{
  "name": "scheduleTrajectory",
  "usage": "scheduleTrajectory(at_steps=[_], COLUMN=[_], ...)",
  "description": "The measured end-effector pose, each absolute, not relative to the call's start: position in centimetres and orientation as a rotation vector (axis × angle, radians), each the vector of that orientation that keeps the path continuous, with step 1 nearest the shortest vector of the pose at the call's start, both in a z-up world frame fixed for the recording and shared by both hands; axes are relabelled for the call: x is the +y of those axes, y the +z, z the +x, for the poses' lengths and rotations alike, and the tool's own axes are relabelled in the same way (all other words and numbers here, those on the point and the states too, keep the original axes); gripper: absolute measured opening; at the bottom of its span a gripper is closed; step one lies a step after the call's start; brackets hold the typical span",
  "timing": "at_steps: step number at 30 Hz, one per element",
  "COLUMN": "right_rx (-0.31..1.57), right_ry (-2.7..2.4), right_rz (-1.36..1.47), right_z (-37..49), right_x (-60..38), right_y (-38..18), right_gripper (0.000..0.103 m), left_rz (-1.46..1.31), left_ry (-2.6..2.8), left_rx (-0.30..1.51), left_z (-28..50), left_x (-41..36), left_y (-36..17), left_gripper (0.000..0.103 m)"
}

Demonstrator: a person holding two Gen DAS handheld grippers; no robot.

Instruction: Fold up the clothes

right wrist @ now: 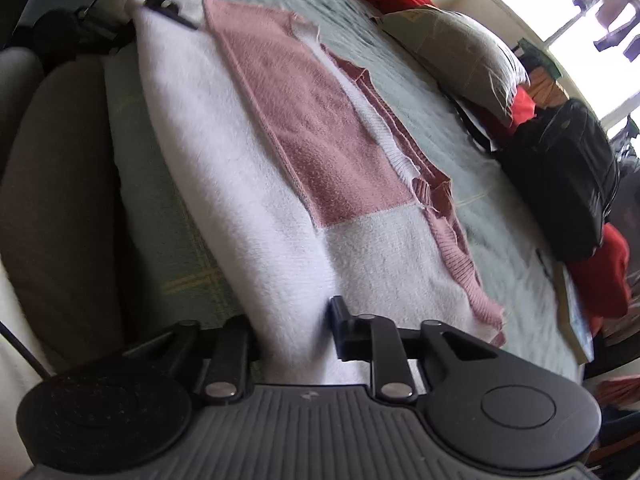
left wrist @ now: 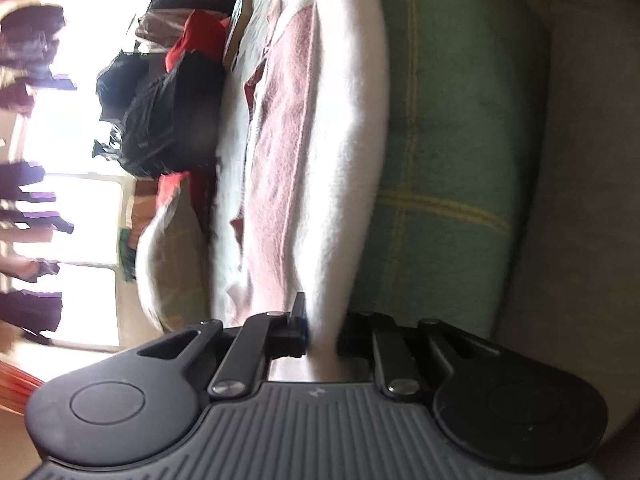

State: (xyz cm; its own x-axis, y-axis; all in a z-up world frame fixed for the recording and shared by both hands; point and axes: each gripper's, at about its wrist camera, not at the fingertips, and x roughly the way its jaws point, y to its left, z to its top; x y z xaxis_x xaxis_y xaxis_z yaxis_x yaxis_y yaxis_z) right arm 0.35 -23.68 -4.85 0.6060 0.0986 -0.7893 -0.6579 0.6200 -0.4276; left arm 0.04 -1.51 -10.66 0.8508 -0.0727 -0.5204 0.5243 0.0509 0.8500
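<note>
No words or labels can be read anywhere; both pictures are a bit blurry.

In your left wrist view, everything is turned on its side. On the left, a bright window washes out white, and dark clothes hang in front of it, too fuzzy to tell apart. Next comes a black bag with something red above it, then a pillow. The pink and white sweater lies on the green blanket with yellow lines. Your left gripper is closed tight on the white edge of the sweater. One finger shows well; the other is dark and hard to see.

In your right wrist view, the far left shows a brown cushion, cut off by the edge. At the top left, the other gripper pinches the far corner of the sweater, but it is small and dim. The sweater stretches flat across the blanket between your two grippers. Your right gripper is squeezed shut on the near white edge, which covers part of its left finger. To the right lie the pillow, the black bag and red cloth. The window glares at the top right.
</note>
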Motion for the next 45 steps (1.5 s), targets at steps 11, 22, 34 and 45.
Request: scheduleTrajectory(at_steps=[11,22,34,45], right_rx=[0.723,0.935,0.876,0.766], right_ry=[0.606,0.524,0.388,0.363], right_rz=[-0.373,-0.306,-0.011,0.085], right_z=[1.0,3.0,9.4,11.5], right_x=[-29.5,-30.0,-34.9,-34.5], right_y=[2.7,-5.2,-4.9,-3.5], right_gripper=[0.059,0.063,0.083,0.094], left_rz=[0.952,0.661,0.214,-0.013], left_ry=[-0.472,-0.414,-0.426,-0.22], left_rx=[0.516,0.742,0.674,0.777], left_z=[1.9,3.0,10.8,15.0], left_x=[0.2,2.9,2.4,4.3], left_y=[-1.6,-6.5,-3.9,-5.7], left_gripper=[0.032,0.048,0.077,0.092])
